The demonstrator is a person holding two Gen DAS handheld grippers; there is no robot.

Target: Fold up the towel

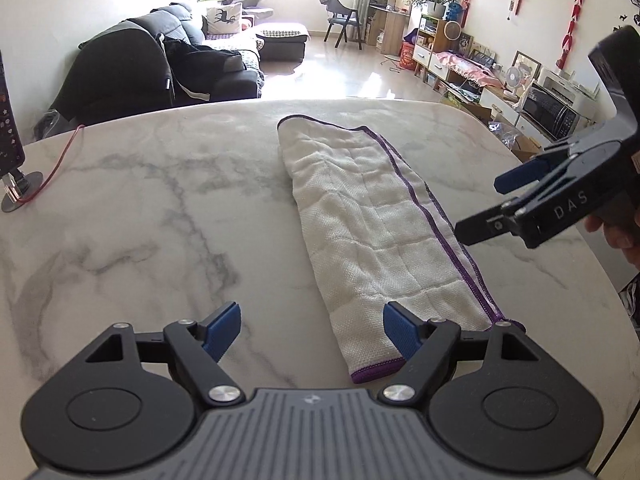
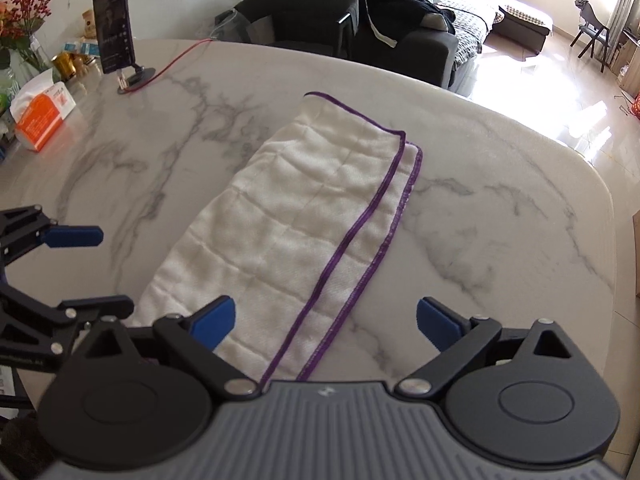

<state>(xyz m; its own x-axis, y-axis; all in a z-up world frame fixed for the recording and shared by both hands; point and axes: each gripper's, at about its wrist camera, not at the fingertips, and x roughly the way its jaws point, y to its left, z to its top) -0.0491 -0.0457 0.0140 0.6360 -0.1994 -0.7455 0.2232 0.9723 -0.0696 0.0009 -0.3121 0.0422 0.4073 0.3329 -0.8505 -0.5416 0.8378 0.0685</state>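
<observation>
A white towel with purple edging (image 1: 376,224) lies folded lengthwise in a long strip on the marble table (image 1: 160,200). My left gripper (image 1: 312,330) is open and empty above the table, its right pad over the strip's near end. My right gripper (image 1: 480,208) hovers open at the strip's right side. In the right wrist view the towel (image 2: 288,220) runs away from me, its two purple edges lying side by side. My right gripper (image 2: 324,322) is open over its near end, and my left gripper (image 2: 86,270) stands open at the left.
A phone on a stand (image 2: 114,32) with a red cable (image 2: 180,58) stands at the table's far left corner. A tissue box (image 2: 42,114) and flowers (image 2: 24,8) are beside it. A dark sofa (image 1: 160,64) lies beyond the table's far edge.
</observation>
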